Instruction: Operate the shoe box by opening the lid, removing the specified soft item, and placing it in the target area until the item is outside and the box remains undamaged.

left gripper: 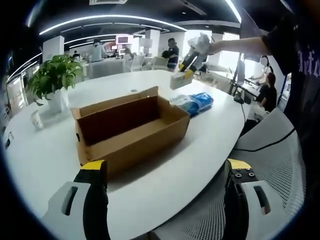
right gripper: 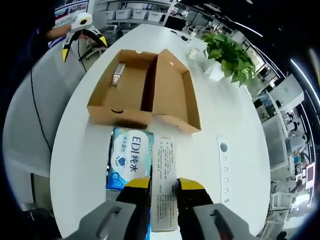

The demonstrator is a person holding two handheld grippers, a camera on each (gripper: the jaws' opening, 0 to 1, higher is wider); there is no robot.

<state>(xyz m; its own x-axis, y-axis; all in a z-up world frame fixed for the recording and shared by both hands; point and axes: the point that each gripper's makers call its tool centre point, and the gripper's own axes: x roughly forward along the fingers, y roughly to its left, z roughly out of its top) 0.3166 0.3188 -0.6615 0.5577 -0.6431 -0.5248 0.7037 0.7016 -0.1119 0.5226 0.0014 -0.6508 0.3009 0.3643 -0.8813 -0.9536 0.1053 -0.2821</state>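
Note:
The brown shoe box (left gripper: 130, 127) lies open on the white table (left gripper: 45, 160), its lid folded back flat (right gripper: 122, 90) beside the tray (right gripper: 172, 92). A small pale object (right gripper: 118, 74) lies in the lid half. A blue wipes packet (right gripper: 129, 157) rests on the table next to the box (left gripper: 196, 102). My right gripper (right gripper: 163, 184) is shut on a long white printed pack (right gripper: 164, 200), held up over the far side of the table (left gripper: 181, 80). My left gripper (left gripper: 165, 170) is open at the near edge with nothing between its fingers; it also shows in the right gripper view (right gripper: 82, 30).
A potted plant (left gripper: 52, 75) and a small cup (left gripper: 36, 119) stand at the table's far end. A white mesh chair (left gripper: 270, 150) is pushed against the near edge. A person's arm (left gripper: 240, 46) reaches over the table. Desks and people fill the office behind.

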